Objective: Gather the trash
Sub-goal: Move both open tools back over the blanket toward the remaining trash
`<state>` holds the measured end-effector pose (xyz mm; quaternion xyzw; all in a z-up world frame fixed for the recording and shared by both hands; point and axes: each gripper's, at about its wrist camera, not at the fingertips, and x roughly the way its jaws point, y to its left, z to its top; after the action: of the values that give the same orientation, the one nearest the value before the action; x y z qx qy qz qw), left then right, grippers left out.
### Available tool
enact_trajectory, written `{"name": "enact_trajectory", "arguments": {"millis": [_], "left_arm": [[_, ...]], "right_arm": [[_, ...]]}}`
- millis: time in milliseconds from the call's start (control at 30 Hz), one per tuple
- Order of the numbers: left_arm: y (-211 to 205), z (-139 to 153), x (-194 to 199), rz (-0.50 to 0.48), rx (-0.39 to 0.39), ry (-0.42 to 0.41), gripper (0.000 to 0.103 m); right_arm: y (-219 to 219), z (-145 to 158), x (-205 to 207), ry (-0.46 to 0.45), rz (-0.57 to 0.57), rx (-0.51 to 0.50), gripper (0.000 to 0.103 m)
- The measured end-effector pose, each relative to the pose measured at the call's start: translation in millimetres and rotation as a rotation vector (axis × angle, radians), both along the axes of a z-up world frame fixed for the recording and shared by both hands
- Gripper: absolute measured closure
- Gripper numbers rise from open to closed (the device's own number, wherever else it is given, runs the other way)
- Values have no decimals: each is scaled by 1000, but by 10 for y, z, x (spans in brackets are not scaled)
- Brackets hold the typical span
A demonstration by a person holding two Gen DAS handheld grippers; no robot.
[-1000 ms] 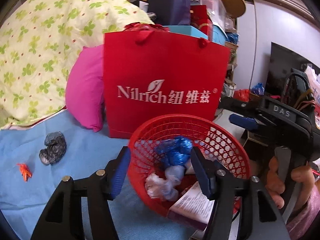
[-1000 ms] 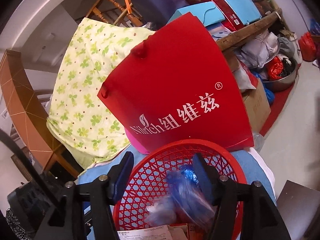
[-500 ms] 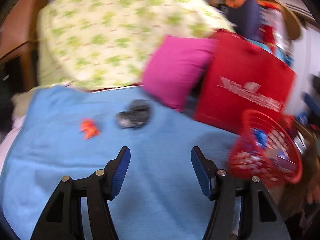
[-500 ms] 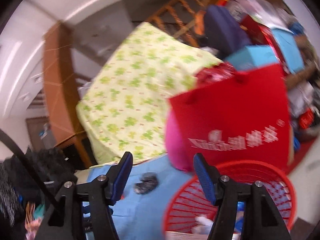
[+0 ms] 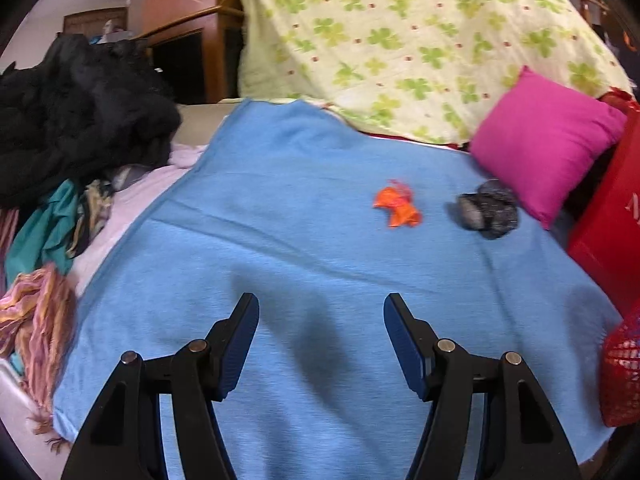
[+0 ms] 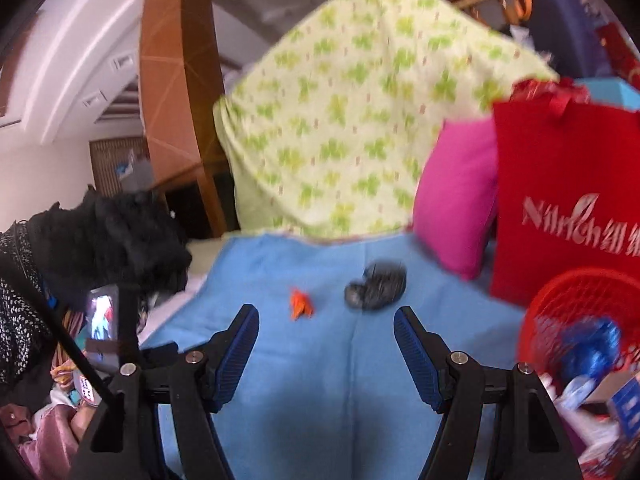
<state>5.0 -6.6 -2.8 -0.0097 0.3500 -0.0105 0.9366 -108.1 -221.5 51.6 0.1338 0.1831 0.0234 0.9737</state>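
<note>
blue blanket, orange scrap, dark wad

The red bag, at 3 o'clock in the right wrist view, bears white lettering "Nilrich", followed by characters cut off at the edge.

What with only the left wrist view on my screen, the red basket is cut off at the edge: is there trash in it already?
Observer: Yes. The right wrist view looks into the red basket, and a crumpled blue wrapper lies inside with some pale pieces below it.
Operator: Is the right gripper carrying anything?
Observer: No. The right gripper has its jaws opening, with nothing between them.
Operator: What does it face?
Observer: The orange scrap and the dark wad, both lying on the blue blanket just beyond its fingertips.
</note>
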Motion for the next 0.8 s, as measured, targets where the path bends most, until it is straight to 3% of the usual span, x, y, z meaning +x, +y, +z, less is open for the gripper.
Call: {"name": "enact_trajectory", "arguments": {"millis": [267, 433, 633, 800], "left_arm": [[129, -64, 77, 36, -13, 20, 37], [146, -99, 193, 35, -15, 34, 37], [150, -144, 376, 35, -3, 49, 37], [135, -138, 536, 40, -11, 46, 37]], "right_arm": [[-91, -391, 625, 196, 34, 105, 30], [-326, -550, 1323, 283, 19, 215, 30], [-748, -785, 2455, 404, -93, 378, 30], [-1079, -1182, 3180, 526, -240, 575, 30]]}}
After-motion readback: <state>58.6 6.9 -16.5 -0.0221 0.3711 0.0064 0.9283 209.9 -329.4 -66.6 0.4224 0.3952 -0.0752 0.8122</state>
